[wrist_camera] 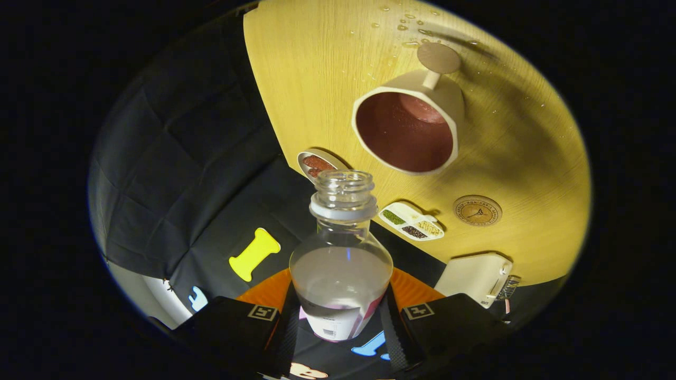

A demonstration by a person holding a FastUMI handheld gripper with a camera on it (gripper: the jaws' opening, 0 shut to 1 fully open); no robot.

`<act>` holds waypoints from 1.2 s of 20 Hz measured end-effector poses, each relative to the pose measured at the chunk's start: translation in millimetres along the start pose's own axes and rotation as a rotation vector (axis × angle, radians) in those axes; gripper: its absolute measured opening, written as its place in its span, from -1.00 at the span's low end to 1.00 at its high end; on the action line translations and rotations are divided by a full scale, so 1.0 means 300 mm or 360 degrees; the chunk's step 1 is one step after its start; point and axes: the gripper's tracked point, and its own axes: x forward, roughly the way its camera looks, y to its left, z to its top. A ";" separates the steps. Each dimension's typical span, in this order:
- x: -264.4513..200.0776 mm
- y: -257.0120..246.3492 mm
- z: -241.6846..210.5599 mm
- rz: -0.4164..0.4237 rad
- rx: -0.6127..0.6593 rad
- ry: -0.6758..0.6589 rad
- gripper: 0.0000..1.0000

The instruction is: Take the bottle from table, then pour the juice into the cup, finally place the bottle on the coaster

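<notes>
While my tool (pixel 340 322) grips the uncapped bottle (pixel 340 264), both fingers pressing its sides, its mouth points toward the cup (pixel 409 126) holding reddish juice; beside the cup lies the coaster (pixel 477 210) on the bench (pixel 317 79).

Gripper (pixel 340 316): two broad, blocky fingers (pixel 232 327), one set to the left and one to the right. A small square tag with a pale border and an angular mark is borne on the upper face of each. A ribbed strip is fitted along each inner side. An orange body panel is seen behind them; finer detail is perhaps lost in shadow.
</notes>
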 end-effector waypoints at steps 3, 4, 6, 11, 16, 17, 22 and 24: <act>-0.021 -0.009 -0.029 0.0019 -0.0118 0.0033 0.42; -0.033 -0.014 -0.040 0.0028 -0.0197 0.0048 0.42; -0.066 -0.037 -0.065 0.0040 -0.0458 0.0087 0.42; -0.198 -0.109 -0.132 0.0053 -0.1157 0.0227 0.41; -0.262 -0.220 -0.137 0.0033 -0.1787 0.0386 0.41; -0.279 -0.235 -0.139 0.0030 -0.1935 0.0417 0.41; -0.312 -0.233 -0.134 0.0170 -0.2593 0.0365 0.42; -0.326 -0.234 -0.119 0.0218 -0.2837 0.0324 0.41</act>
